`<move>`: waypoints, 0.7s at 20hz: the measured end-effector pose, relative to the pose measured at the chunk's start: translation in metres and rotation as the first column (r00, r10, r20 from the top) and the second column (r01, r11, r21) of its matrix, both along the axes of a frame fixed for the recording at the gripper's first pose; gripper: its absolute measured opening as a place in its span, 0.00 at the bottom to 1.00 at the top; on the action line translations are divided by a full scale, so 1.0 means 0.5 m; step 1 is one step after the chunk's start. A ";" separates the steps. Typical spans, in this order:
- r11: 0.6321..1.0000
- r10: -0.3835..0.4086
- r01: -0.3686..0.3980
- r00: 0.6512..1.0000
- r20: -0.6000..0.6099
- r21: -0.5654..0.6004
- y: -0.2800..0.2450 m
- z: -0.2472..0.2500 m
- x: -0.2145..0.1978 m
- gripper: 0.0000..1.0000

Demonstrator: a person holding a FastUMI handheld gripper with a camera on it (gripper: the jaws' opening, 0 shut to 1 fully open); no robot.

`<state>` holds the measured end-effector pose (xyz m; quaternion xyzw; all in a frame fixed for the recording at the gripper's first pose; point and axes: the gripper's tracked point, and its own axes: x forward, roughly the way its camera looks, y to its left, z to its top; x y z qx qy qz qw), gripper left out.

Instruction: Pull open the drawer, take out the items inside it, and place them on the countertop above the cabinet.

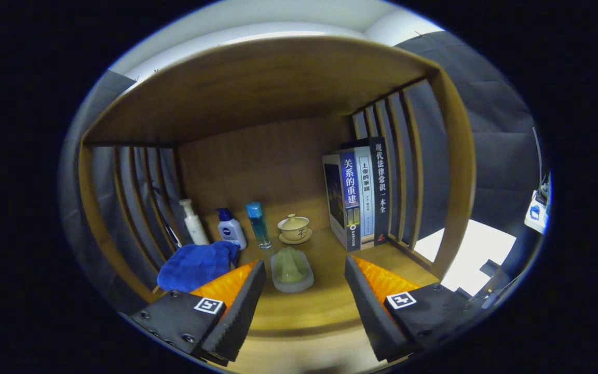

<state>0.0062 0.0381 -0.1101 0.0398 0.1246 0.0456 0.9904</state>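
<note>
The tool is seen with its two fingers spread wide apart and nothing gripped between them; bare wood of the tabletop lies in the gap. Just ahead of the fingers, at about 12 o'clock from the gap and slightly nearer the left finger, a pale green ornament on a translucent base is set on the tabletop, apart from both fingers. Beyond it, at 12 o'clock, a lidded tea cup on a saucer is placed near the wooden back panel. At 11 o'clock from the gap a slim blue bottle stands upright, with a white lotion bottle with a blue cap just beside it and a white pump bottle further toward 10 o'clock by the slatted left side. A crumpled blue cloth lies at 10 o'clock, just beyond the left finger and in front of the two white bottles. At 1 o'clock a row of upright books is lined up against the slatted right side. A wooden shelf board spans overhead. Whether a drawer is open or shut cannot be told from this view.
</note>
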 end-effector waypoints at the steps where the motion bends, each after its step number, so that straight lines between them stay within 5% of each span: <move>1: 1.000 0.001 -0.001 1.000 0.014 -0.006 -0.003 0.001 -0.031 0.98; 14: 0.997 -0.024 0.025 1.000 0.020 -0.076 -0.044 -0.117 -0.326 0.98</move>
